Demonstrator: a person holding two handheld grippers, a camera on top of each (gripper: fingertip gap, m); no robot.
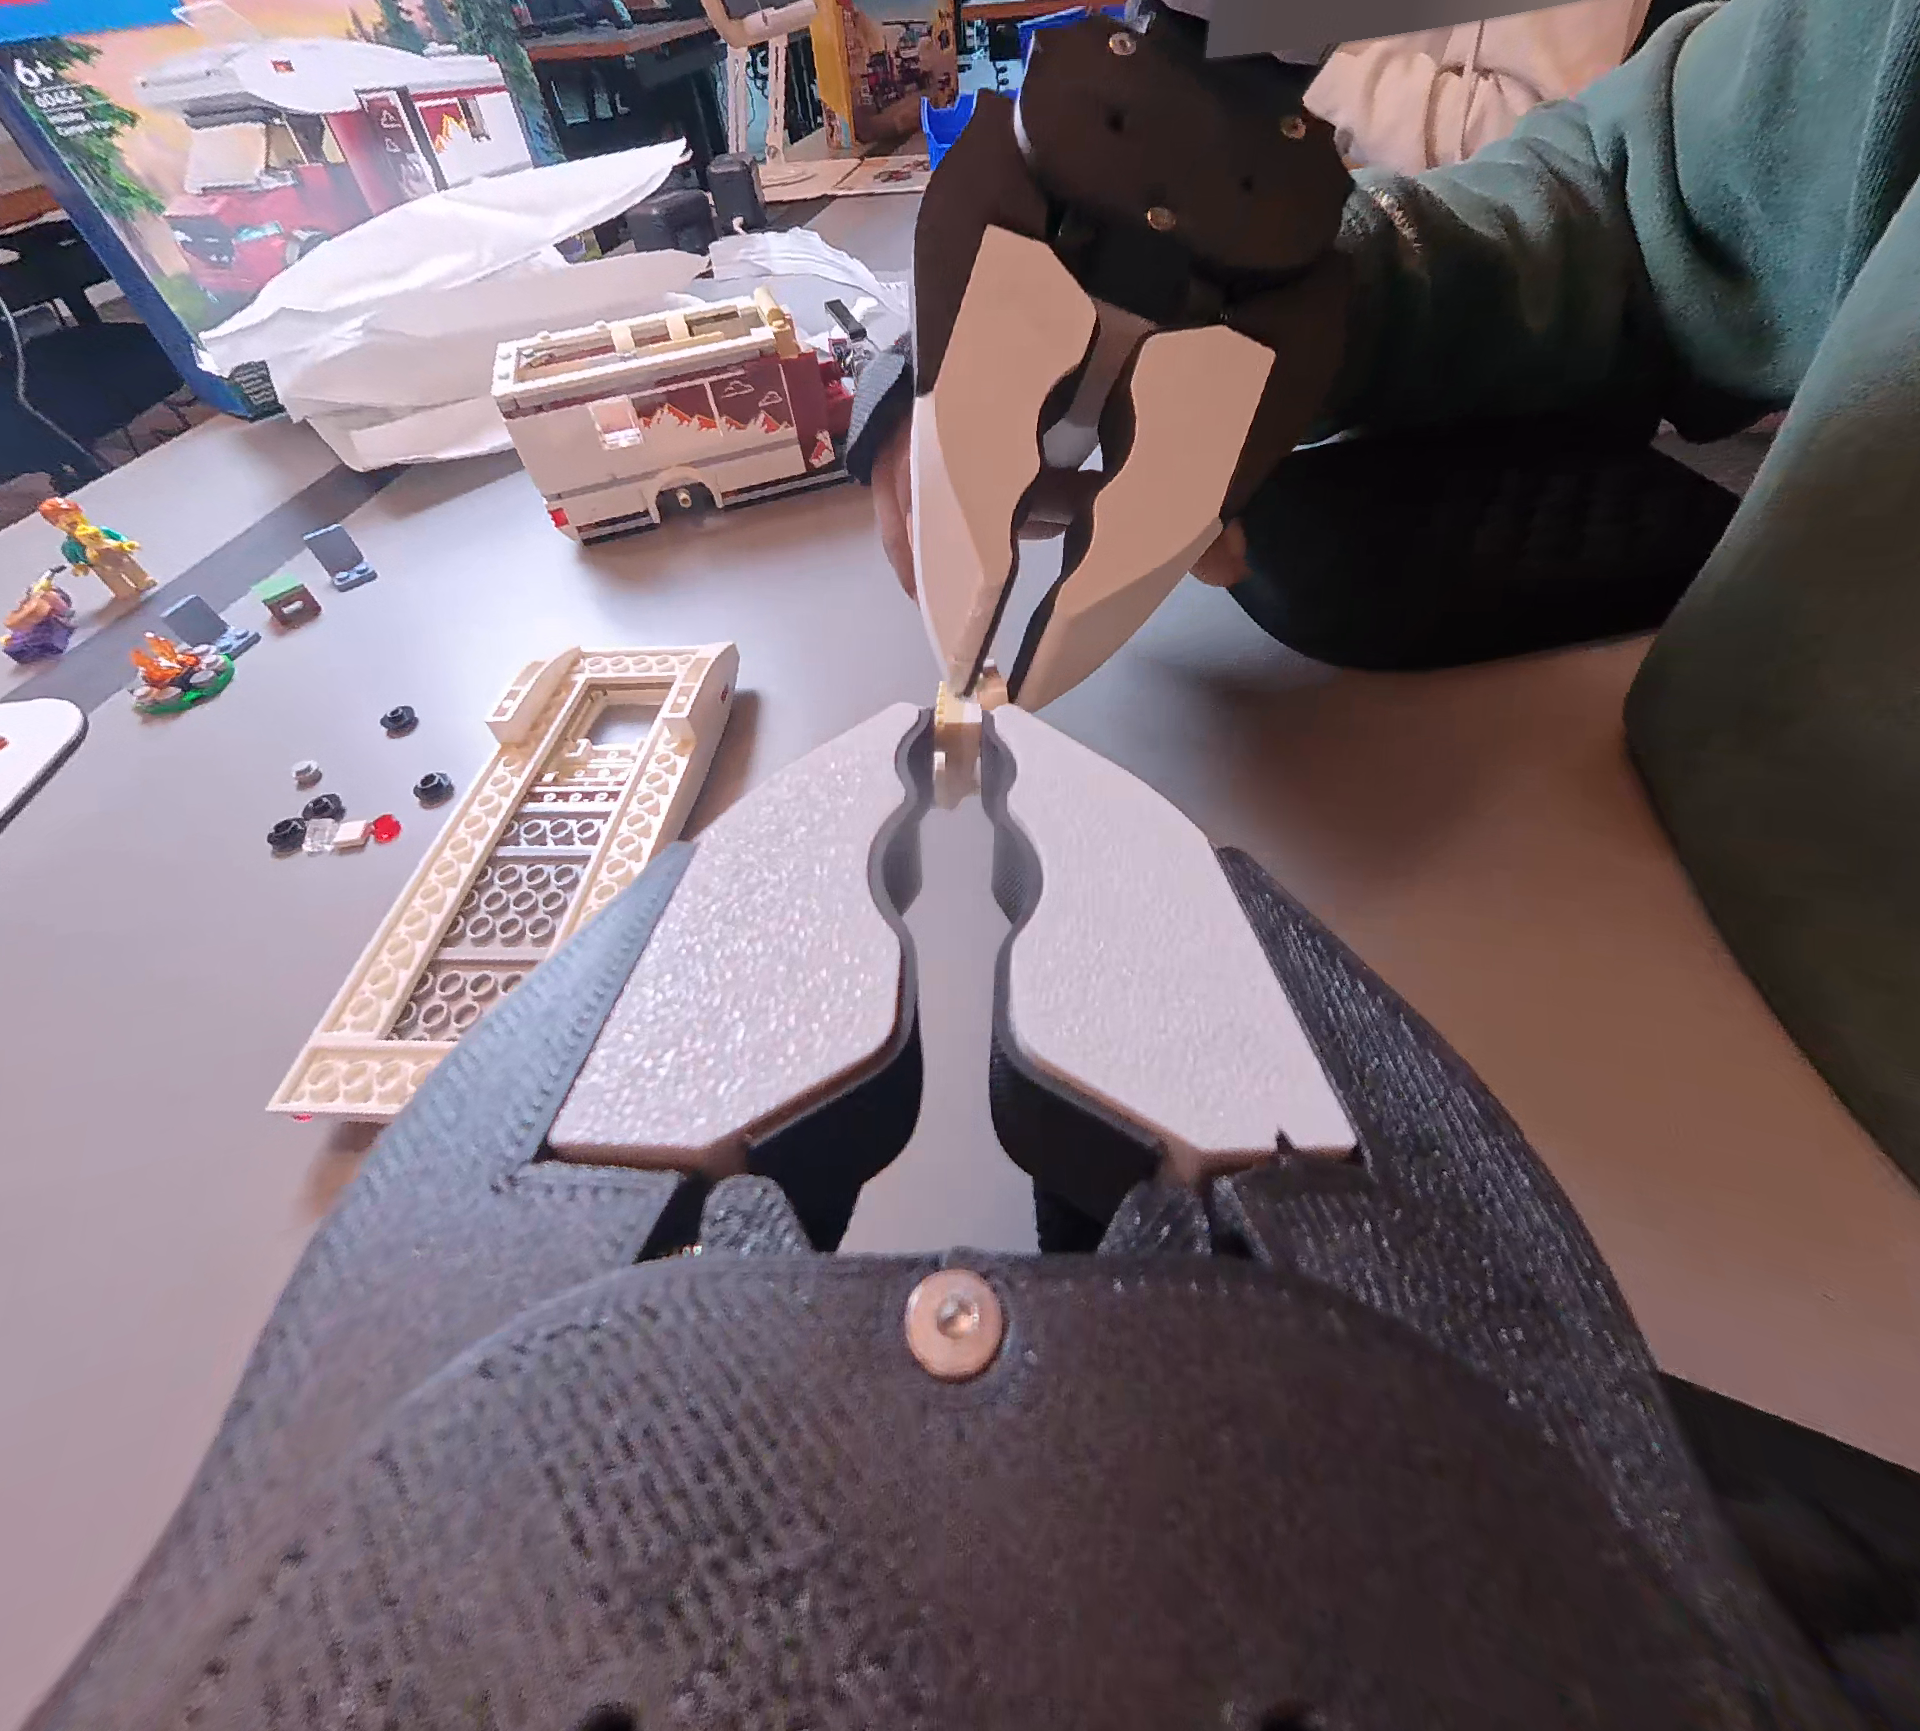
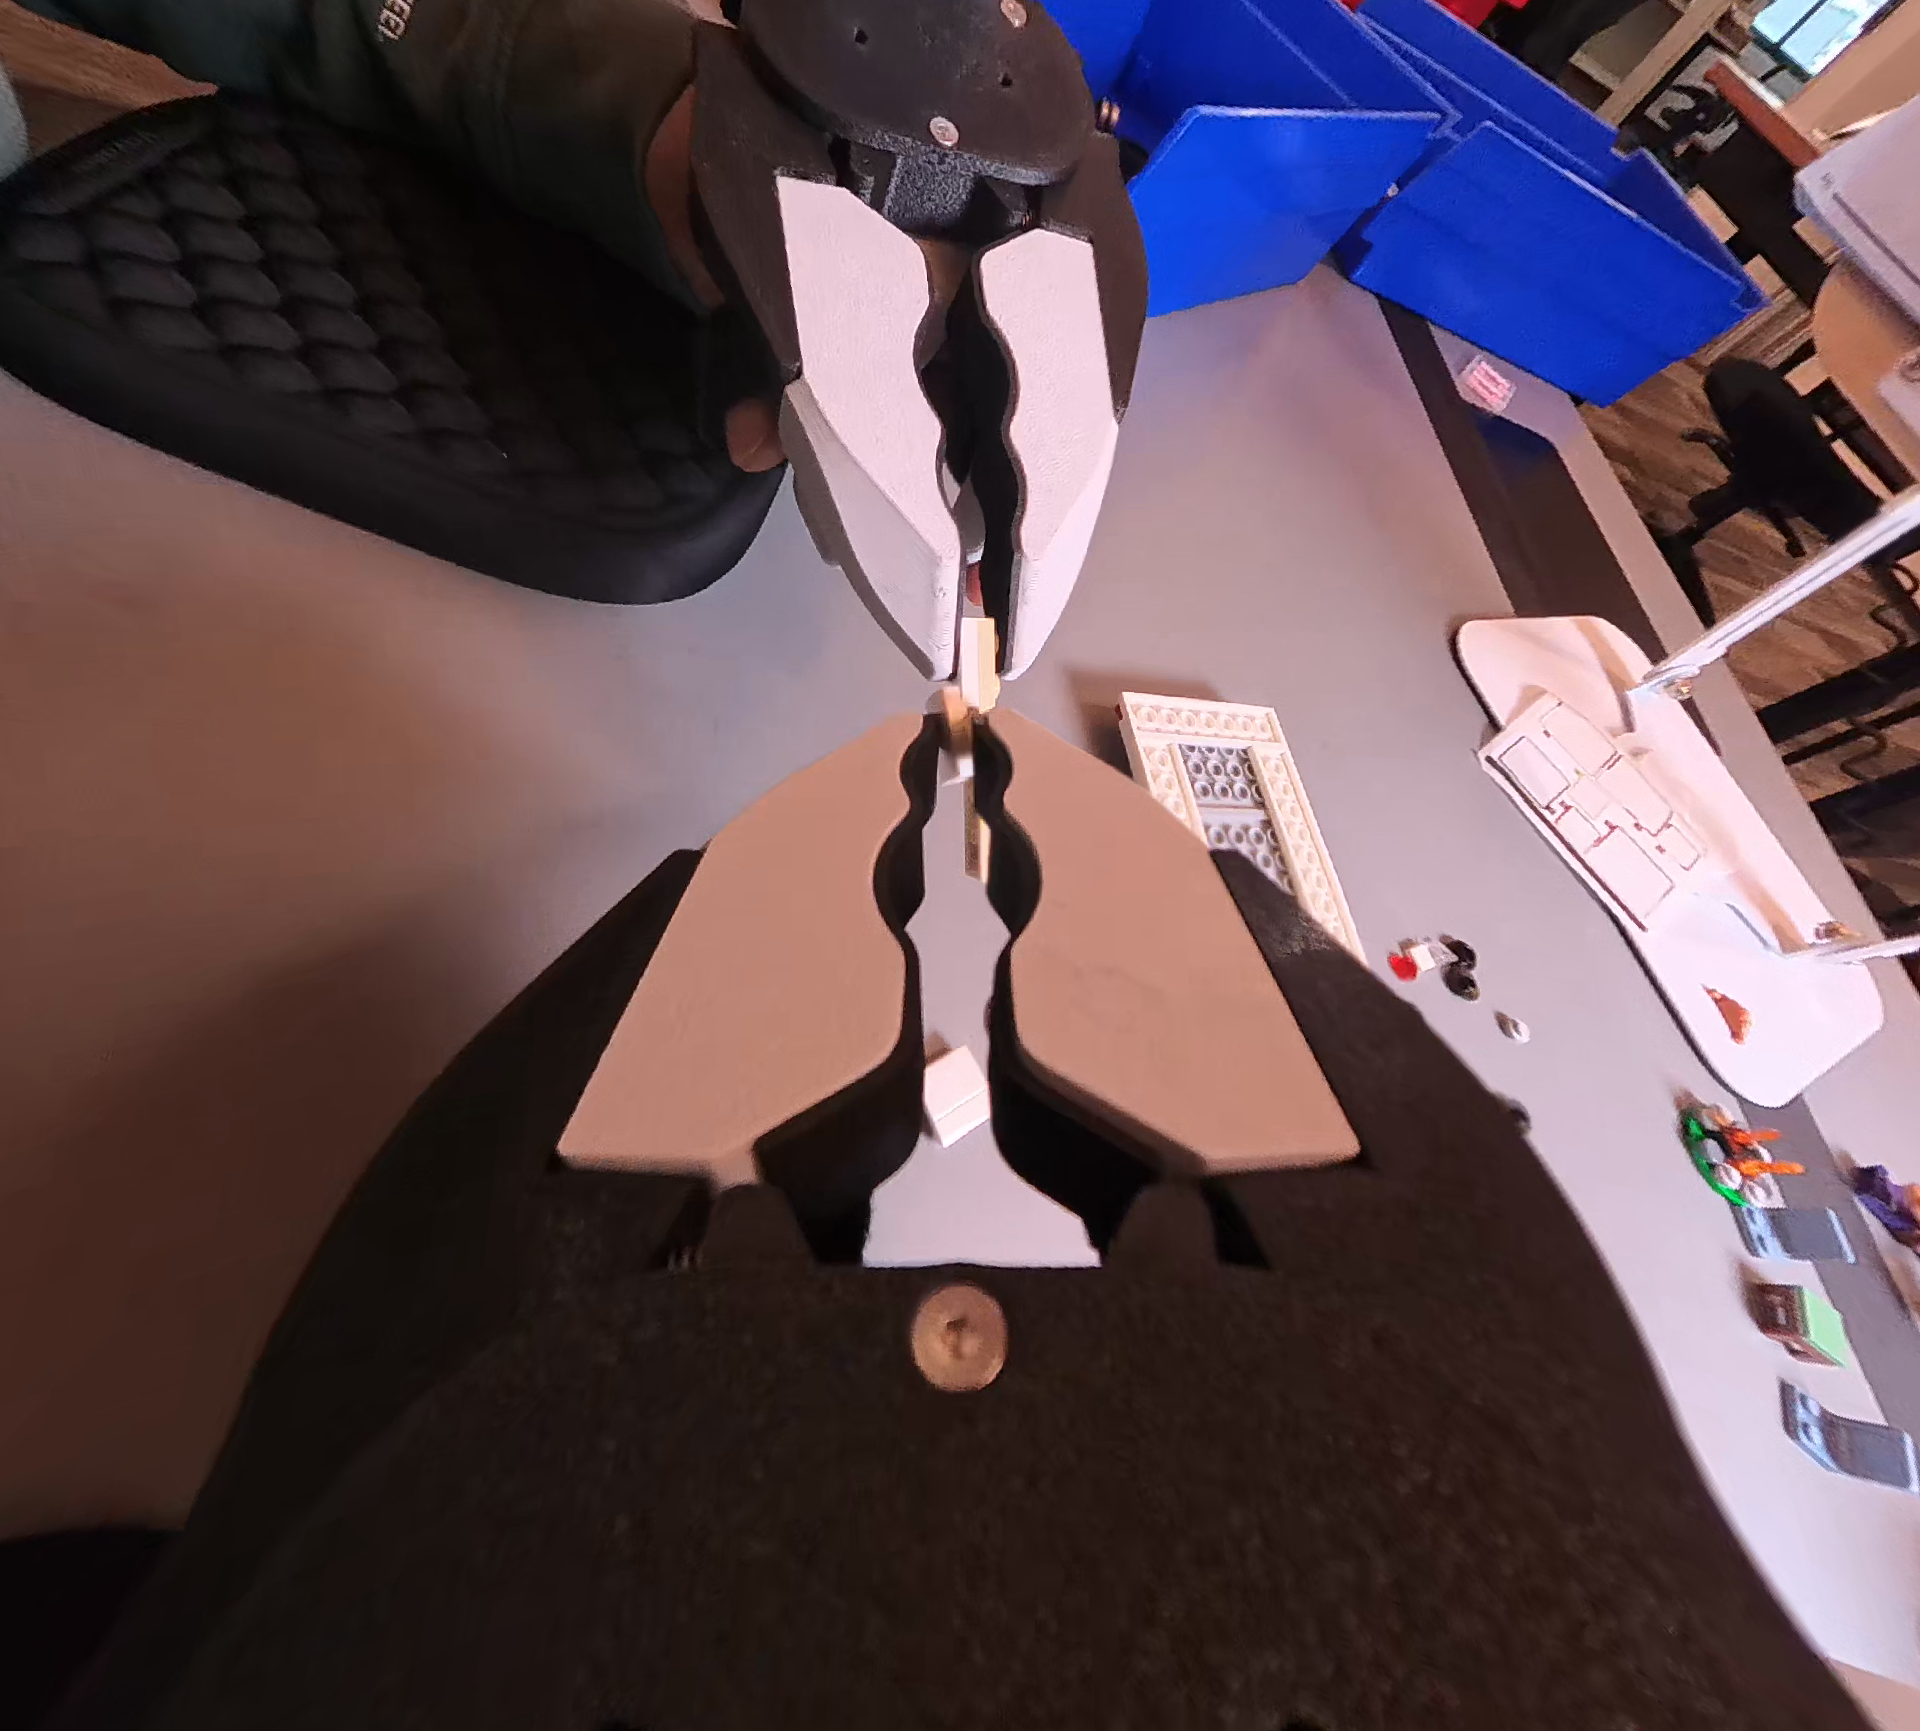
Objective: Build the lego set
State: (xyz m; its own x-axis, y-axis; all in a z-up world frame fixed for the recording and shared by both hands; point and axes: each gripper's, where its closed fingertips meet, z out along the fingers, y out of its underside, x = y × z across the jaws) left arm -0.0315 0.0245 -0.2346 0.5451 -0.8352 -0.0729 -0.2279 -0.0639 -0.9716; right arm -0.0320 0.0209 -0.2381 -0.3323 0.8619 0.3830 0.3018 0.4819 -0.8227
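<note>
Textured gripper (image 1: 954, 725), studded tan brick (image 1: 958, 751)

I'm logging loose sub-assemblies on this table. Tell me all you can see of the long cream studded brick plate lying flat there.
The long cream studded brick plate lies flat on the grey table, studs up, apart from both grippers. It looks like glossy plastic: a cream studded border around grey studded panels, a rectangular opening near its far end and a raised, curved cream piece there. A red spot shows at its near corner. Small black, clear and red pieces lie beside it.

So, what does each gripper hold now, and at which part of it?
Left gripper pinches a small tan brick piece at its fingertips. Right gripper pinches a thin tan plate by its upper end. The pieces meet.
</note>
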